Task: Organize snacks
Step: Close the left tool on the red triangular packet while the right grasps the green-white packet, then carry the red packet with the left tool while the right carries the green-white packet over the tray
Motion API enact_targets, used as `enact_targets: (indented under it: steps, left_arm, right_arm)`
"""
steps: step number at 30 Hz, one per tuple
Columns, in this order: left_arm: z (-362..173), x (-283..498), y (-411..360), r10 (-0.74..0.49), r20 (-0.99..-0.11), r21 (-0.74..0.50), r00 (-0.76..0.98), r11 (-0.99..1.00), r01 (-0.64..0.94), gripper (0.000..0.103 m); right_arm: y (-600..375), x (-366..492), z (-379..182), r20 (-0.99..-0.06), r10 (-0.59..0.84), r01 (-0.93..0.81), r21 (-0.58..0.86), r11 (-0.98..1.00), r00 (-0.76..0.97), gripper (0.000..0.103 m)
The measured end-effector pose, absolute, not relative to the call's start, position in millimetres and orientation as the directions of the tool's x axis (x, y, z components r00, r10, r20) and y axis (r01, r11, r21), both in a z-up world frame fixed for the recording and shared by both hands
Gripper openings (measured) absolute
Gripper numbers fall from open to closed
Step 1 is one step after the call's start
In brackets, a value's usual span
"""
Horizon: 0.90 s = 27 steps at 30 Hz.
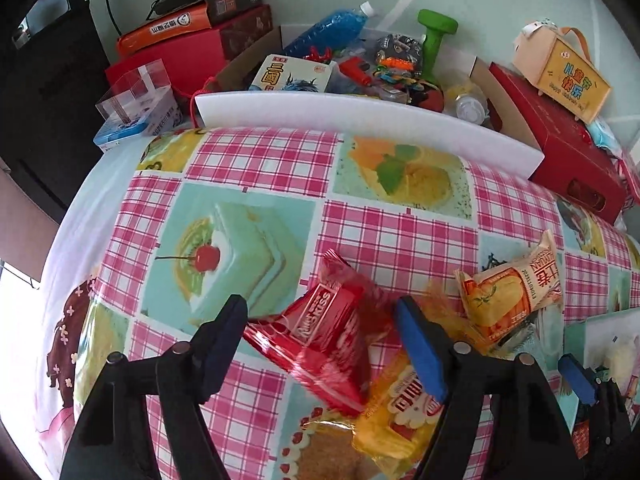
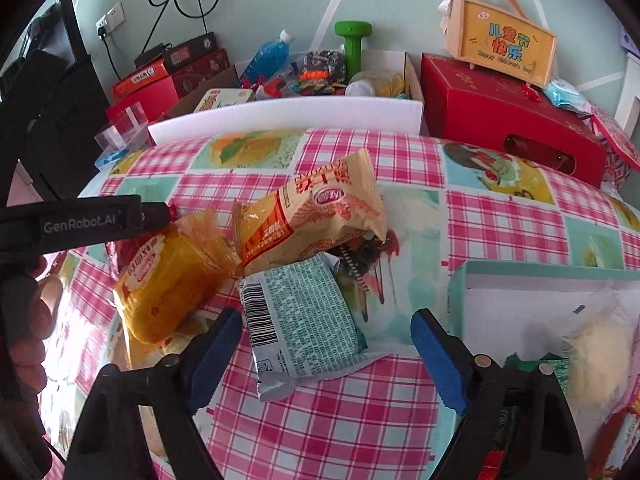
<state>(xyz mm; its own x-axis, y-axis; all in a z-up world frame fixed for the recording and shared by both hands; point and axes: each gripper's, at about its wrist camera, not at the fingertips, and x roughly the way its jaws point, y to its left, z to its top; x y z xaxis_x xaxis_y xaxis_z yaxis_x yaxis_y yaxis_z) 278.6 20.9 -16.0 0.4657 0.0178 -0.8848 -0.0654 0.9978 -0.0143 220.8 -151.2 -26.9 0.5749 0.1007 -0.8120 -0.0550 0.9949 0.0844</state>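
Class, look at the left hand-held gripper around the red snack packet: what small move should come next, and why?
Probably close the left hand-held gripper on the shiny red plastic snack packet. The packet already sits between its blue-padded fingers, but a gap shows on either side, so the pads do not seem to press it yet.

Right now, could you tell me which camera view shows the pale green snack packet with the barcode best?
The right wrist view: the green packet lies nearly whole, barcode up, between the right gripper fingers, under the beige packet. The left wrist view does not show it clearly; the orange packet covers that spot.
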Motion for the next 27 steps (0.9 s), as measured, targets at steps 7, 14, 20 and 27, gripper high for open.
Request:
enact_targets:
  steps: [7, 14, 20, 27]
  left_arm:
    - [-19.4, 275.7, 19.4, -0.002, -0.878, -0.039, 0.479, 0.997, -0.068, 0.050]
    - [-15.5, 268.7, 23.3, 0.032, -0.874, -0.030, 0.485, 0.992, -0.119, 0.046]
    - [-11.0, 257.6, 31.8, 0.064, -0.873, -0.025, 0.483, 0.984, -0.175, 0.044]
    - [-5.1, 233.0, 33.2, 0.103, -0.872, -0.030, 0.478, 0.964, -0.263, 0.044]
  right_arm:
    - [-148.4, 223.5, -37.6, -0.817, 0.115, -0.070, 0.091, 0.993, 0.565, 0.079]
    - [-147.6, 222.1, -37.7, -0.814, 0.115, -0.074, 0.089, 0.993, 0.570, 0.058]
    - [-149.3, 216.8, -36.6, -0.817, 0.113, -0.062, 0.095, 0.994, 0.565, 0.057]
    - [-150.9, 203.1, -25.8, -0.821, 0.102, -0.054, 0.087, 0.995, 0.562, 0.056]
